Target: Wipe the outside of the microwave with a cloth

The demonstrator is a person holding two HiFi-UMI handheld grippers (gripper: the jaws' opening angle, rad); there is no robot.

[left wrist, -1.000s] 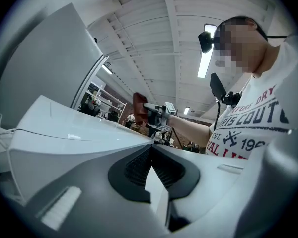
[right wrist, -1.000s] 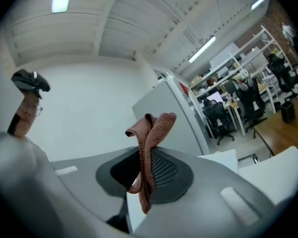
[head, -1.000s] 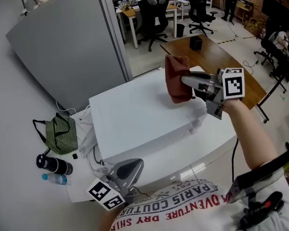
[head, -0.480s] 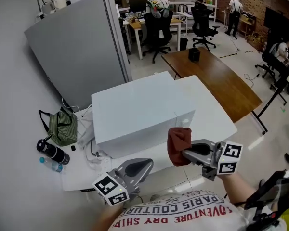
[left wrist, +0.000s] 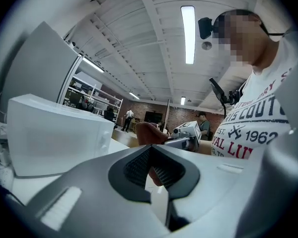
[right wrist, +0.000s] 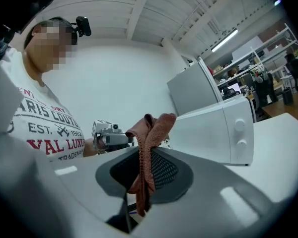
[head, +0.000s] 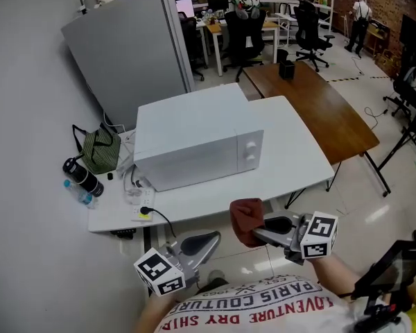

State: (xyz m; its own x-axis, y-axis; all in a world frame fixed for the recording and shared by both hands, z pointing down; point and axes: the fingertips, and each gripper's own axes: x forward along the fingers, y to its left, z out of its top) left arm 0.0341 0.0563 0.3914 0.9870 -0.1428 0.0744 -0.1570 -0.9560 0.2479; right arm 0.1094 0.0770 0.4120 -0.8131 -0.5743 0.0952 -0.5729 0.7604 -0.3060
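The white microwave (head: 194,141) stands on a white table (head: 291,151), door and knobs facing me; it also shows in the left gripper view (left wrist: 59,133) and the right gripper view (right wrist: 216,128). My right gripper (head: 255,232) is shut on a red-brown cloth (head: 244,219), held off the table's front edge, well clear of the microwave. In its own view the cloth (right wrist: 150,143) hangs bunched between the jaws of the right gripper (right wrist: 146,168). My left gripper (head: 206,241) sits low at my left, jaws together with nothing in them (left wrist: 151,155).
A green striped bag (head: 100,150), a dark flask (head: 83,177) and a water bottle (head: 75,191) lie at the table's left end. A black cable (head: 159,217) runs off the front edge. A brown table (head: 319,109) and grey partition (head: 125,54) stand behind.
The right gripper has carried the cloth off the microwave's top and back toward me, below the table's front edge. The head view has pulled back, so the microwave sits farther away.
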